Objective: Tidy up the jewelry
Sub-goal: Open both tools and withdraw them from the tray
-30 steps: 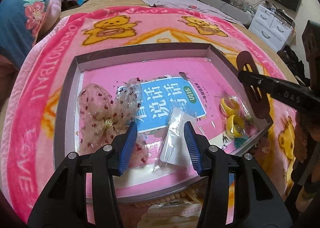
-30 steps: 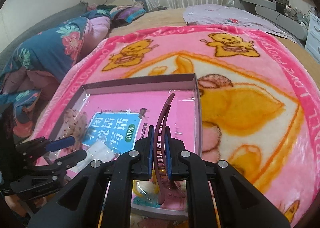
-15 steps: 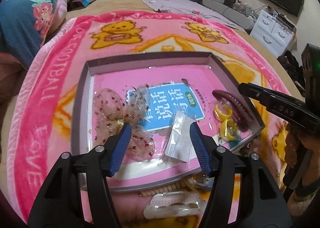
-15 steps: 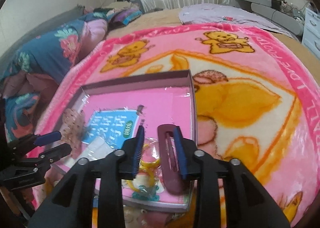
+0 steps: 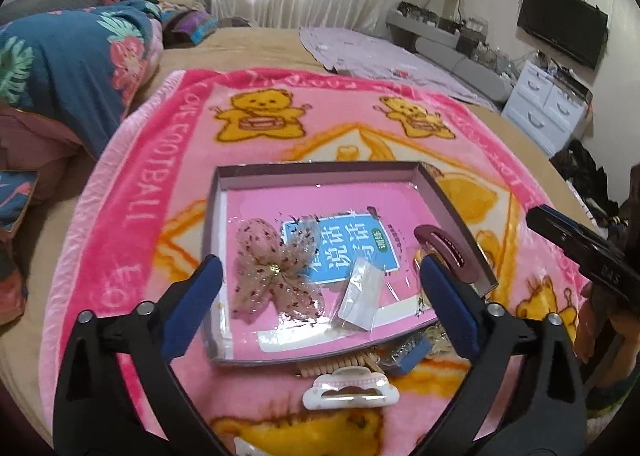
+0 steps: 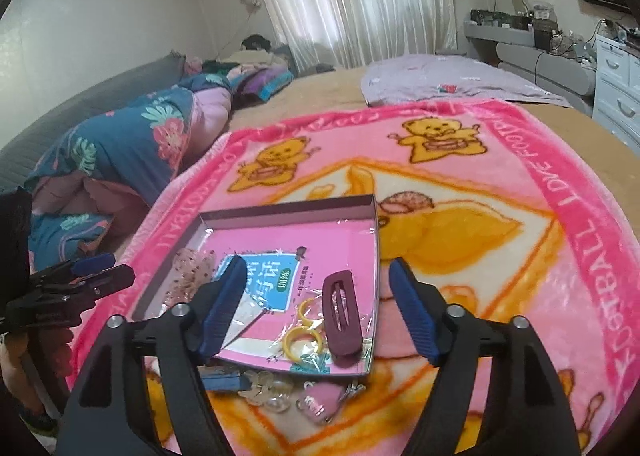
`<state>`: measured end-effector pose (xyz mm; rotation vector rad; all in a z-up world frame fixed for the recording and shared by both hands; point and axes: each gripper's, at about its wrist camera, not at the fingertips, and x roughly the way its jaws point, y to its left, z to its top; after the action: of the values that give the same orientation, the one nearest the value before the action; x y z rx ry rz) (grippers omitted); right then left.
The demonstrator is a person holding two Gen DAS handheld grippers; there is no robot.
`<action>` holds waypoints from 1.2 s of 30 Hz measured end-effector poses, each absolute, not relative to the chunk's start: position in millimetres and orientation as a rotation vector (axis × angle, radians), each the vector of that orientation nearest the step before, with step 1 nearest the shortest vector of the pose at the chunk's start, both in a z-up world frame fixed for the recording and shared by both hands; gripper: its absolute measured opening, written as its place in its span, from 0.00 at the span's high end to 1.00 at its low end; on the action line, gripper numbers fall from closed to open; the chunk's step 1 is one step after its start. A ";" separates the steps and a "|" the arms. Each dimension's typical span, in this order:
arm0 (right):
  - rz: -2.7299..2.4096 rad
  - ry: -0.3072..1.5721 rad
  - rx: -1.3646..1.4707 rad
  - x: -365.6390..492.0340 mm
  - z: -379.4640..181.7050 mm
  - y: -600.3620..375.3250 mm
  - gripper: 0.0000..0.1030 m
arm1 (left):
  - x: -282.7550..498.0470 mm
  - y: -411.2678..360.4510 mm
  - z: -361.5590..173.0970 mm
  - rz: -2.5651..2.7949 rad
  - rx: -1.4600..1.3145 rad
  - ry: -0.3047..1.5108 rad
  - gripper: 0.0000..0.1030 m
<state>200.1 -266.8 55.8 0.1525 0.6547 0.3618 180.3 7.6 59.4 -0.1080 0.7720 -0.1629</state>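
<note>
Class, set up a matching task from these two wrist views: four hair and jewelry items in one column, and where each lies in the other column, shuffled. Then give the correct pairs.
Column 1
1. maroon hair clip
2. sparkly mesh bow
3. white claw clip
4. yellow rings

Column 2
A. on the blanket, just outside the tray's near edge
B. in the tray, left part, beside the blue label
C. in the tray, along its right wall
D. in the tray, just left of the maroon clip

Pairs: 1-C, 2-B, 3-A, 4-D
</note>
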 end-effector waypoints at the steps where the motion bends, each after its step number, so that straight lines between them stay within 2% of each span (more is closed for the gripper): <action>1: 0.360 0.652 0.151 197.1 57.5 -266.9 0.26 | 177.5 8.3 61.6 -0.159 -0.107 0.766 0.09; 7: 0.367 0.635 0.140 176.5 65.8 -267.5 0.19 | 156.8 15.2 77.9 -0.137 -0.118 0.725 0.09; 23: 0.400 0.627 0.086 130.5 71.9 -260.1 0.18 | 108.6 16.3 88.0 -0.113 -0.116 0.674 0.09; 36: 0.401 0.653 0.059 107.0 63.2 -263.4 0.18 | 88.8 10.2 67.6 -0.105 -0.084 0.724 0.09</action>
<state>107.0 -263.4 63.2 0.0586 0.6529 0.4014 88.8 10.2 67.6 -0.0841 0.7239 -0.1045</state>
